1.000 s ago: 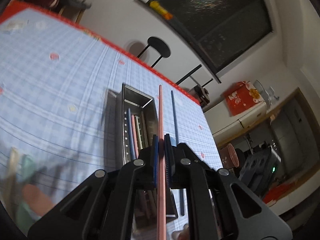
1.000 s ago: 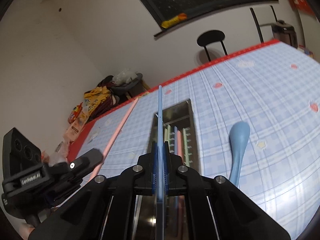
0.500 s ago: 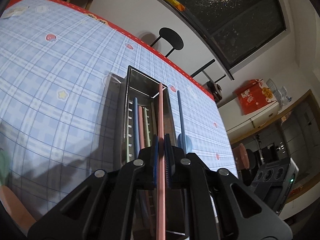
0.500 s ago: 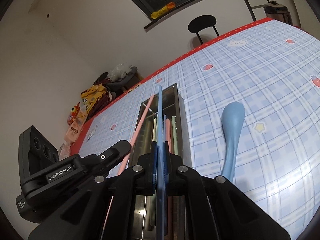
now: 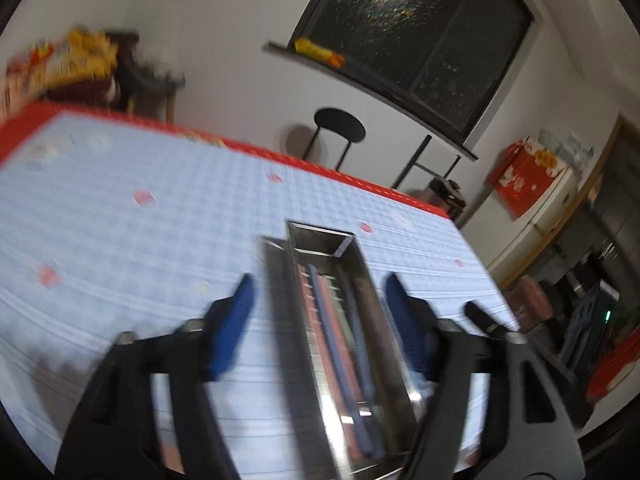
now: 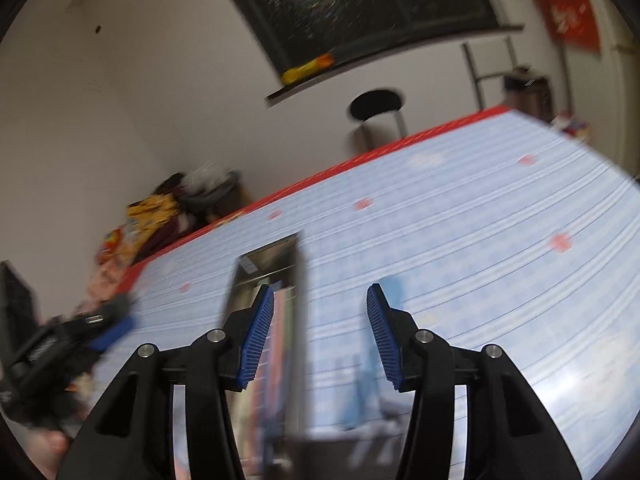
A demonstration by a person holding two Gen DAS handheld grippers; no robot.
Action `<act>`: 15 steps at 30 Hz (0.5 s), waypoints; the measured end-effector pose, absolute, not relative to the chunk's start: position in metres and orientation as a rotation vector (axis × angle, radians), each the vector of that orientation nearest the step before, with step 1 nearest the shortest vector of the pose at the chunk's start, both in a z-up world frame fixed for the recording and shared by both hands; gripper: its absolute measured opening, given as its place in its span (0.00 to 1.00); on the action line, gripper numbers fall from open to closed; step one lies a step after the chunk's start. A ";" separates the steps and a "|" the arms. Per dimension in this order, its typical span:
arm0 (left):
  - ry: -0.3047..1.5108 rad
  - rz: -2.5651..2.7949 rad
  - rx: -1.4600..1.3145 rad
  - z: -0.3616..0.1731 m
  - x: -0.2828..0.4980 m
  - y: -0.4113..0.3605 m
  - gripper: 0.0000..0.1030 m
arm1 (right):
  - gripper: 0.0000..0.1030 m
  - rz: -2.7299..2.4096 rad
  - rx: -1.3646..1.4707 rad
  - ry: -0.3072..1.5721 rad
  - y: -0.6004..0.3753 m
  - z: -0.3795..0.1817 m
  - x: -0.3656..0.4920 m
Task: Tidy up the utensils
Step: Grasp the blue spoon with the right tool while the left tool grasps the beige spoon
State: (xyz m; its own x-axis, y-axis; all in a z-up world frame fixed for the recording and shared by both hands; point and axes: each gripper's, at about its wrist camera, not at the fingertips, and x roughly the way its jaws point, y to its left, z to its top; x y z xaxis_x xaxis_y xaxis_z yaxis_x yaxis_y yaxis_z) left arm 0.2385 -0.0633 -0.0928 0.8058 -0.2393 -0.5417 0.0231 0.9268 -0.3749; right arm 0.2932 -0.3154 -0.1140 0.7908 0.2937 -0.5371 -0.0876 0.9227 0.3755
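A long steel tray (image 5: 320,240) lies on the blue checked tablecloth (image 5: 120,248), with pink chopsticks (image 5: 326,332) and blue chopsticks (image 5: 360,344) lying lengthwise inside it. My left gripper (image 5: 320,304) hovers over the tray's near half. Its jaws are opening wide and nothing is between the pads. My right gripper (image 6: 320,320) is just right of the tray (image 6: 269,258), its jaws also opening and empty. A pale blue spoon (image 6: 396,290) lies on the cloth behind the right finger. Both views are blurred by motion.
The table's red edge (image 6: 360,156) runs along the far side, and a black stool (image 6: 376,106) stands beyond it. Snack bags (image 6: 148,216) are piled off the left corner. One of the left gripper's pads (image 6: 114,332) shows at the right view's left edge.
Both grippers have opened and let go of their chopsticks, the left its pink one and the right its blue one. Both chopsticks now lie in the tray.
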 end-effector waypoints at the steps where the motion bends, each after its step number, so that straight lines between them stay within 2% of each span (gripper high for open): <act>1: 0.605 -0.134 -0.337 -0.090 0.235 -0.059 0.79 | 0.46 0.195 0.337 0.628 -0.319 -0.115 0.295; 7: 0.574 -0.062 -0.174 -0.091 0.211 -0.030 0.79 | 0.45 0.158 0.288 0.697 -0.324 -0.136 0.312; 9: 0.579 -0.045 -0.155 -0.096 0.204 -0.015 0.79 | 0.41 0.167 0.270 0.738 -0.317 -0.147 0.320; 15: 0.611 -0.025 -0.154 -0.109 0.187 0.027 0.79 | 0.38 0.176 0.184 0.812 -0.296 -0.170 0.335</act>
State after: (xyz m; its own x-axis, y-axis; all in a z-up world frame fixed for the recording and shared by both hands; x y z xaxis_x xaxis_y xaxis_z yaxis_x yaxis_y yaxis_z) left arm 0.1872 0.0269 -0.1086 0.8190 -0.0691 -0.5696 -0.0221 0.9882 -0.1517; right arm 0.3349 -0.2958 -0.1697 0.6749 0.2256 -0.7026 -0.0848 0.9695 0.2300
